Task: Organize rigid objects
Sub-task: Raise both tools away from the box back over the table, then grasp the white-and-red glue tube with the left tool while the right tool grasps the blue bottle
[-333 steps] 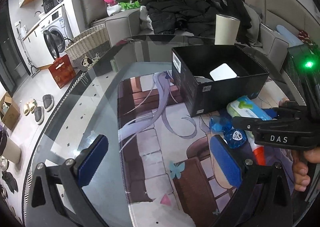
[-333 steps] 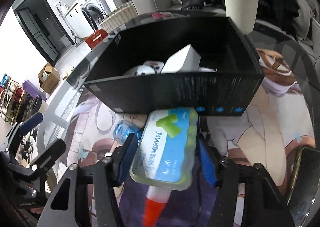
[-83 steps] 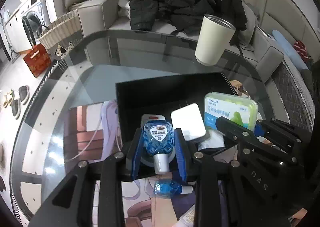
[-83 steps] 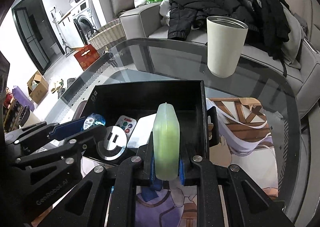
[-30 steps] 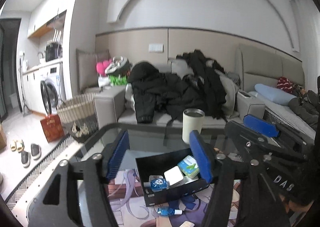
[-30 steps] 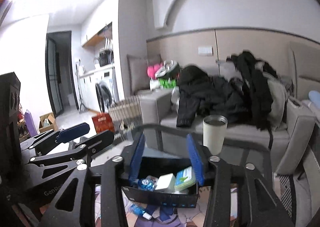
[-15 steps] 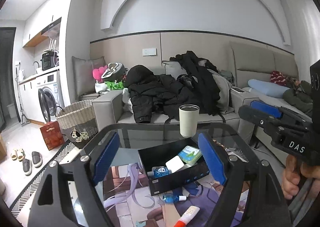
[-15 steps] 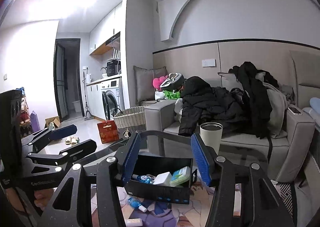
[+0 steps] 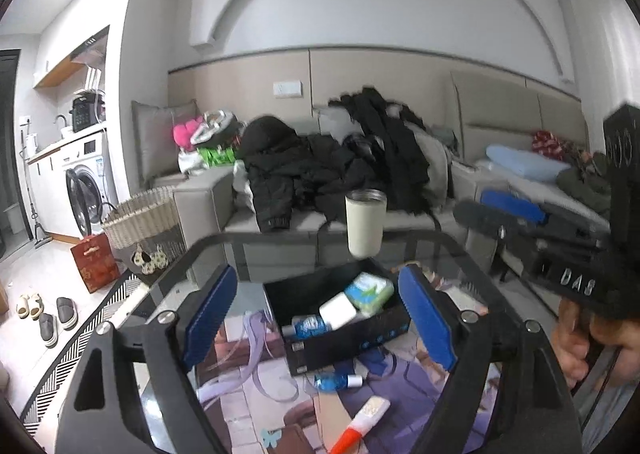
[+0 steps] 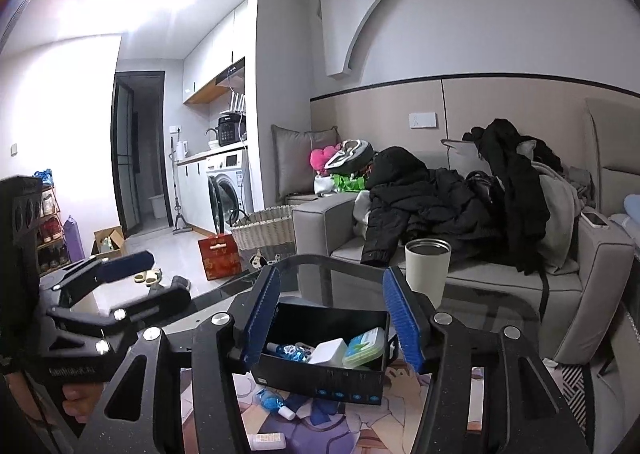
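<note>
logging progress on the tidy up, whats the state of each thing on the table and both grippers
black box: open-topped, partly filled
green pack: in box
white block: in box
blue bottle: lying on mat, outside box
red-tipped tube: lying on mat
cup: upright
left gripper: open, empty
right gripper: open, empty

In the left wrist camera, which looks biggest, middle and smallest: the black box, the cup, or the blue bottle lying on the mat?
1. Black box, biggest.
2. Cup. It stands farther back, so it may really be bigger than it looks.
3. Blue bottle on the mat, smallest.
</note>
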A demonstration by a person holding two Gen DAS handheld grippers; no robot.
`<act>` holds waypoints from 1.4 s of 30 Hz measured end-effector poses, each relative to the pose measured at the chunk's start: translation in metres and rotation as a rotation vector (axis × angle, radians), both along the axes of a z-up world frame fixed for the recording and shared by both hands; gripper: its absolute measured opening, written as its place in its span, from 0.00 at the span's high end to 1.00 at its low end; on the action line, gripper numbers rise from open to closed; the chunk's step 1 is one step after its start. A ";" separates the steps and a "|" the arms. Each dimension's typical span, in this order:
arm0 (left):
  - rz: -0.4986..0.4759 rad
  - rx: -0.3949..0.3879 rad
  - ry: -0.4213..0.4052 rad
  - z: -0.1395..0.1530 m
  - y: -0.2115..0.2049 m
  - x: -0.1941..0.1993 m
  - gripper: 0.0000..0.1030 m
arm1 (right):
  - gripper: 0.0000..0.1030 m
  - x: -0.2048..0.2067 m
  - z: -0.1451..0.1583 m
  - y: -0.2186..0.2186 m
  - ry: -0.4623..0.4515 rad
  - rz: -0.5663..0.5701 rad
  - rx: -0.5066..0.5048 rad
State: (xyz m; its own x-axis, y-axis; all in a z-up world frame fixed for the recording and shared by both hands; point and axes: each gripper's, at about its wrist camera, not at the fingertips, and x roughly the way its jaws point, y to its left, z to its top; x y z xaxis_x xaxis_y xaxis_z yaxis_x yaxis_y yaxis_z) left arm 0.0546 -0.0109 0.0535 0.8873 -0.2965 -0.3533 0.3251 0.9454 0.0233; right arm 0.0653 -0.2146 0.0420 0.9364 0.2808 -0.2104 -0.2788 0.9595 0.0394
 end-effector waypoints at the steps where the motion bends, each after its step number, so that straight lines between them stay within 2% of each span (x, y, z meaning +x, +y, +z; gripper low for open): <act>1: -0.008 0.016 0.025 -0.004 -0.003 0.003 0.19 | 0.46 0.002 0.000 0.000 0.006 -0.004 -0.003; 6: -0.072 0.076 0.169 -0.028 -0.015 0.018 0.19 | 0.43 0.015 -0.008 -0.003 0.068 -0.014 -0.005; 12: -0.140 0.174 0.304 -0.067 -0.030 0.024 0.20 | 0.41 0.040 -0.038 0.003 0.222 -0.004 -0.067; 16: -0.194 0.214 0.421 -0.097 -0.039 0.030 0.36 | 0.41 0.057 -0.060 0.006 0.334 0.005 -0.079; 19: -0.205 0.234 0.493 -0.118 -0.042 0.035 0.39 | 0.41 0.064 -0.073 0.010 0.370 0.009 -0.099; 21: -0.205 0.247 0.524 -0.130 -0.043 0.037 0.44 | 0.41 0.066 -0.083 0.018 0.394 0.022 -0.119; 24: -0.217 0.236 0.590 -0.142 -0.041 0.042 0.75 | 0.41 0.071 -0.101 0.033 0.450 0.055 -0.150; 25: -0.224 0.213 0.626 -0.145 -0.038 0.044 0.79 | 0.41 0.074 -0.110 0.040 0.483 0.076 -0.161; 27: -0.216 0.197 0.636 -0.147 -0.033 0.045 0.82 | 0.43 0.081 -0.126 0.052 0.542 0.113 -0.182; 33: -0.163 0.168 0.645 -0.149 -0.008 0.044 0.82 | 0.46 0.101 -0.154 0.080 0.622 0.155 -0.212; 41: -0.124 0.123 0.654 -0.149 0.027 0.044 0.82 | 0.52 0.122 -0.178 0.120 0.663 0.210 -0.262; 42: -0.125 0.118 0.656 -0.149 0.029 0.044 0.82 | 0.57 0.124 -0.181 0.124 0.671 0.213 -0.268</act>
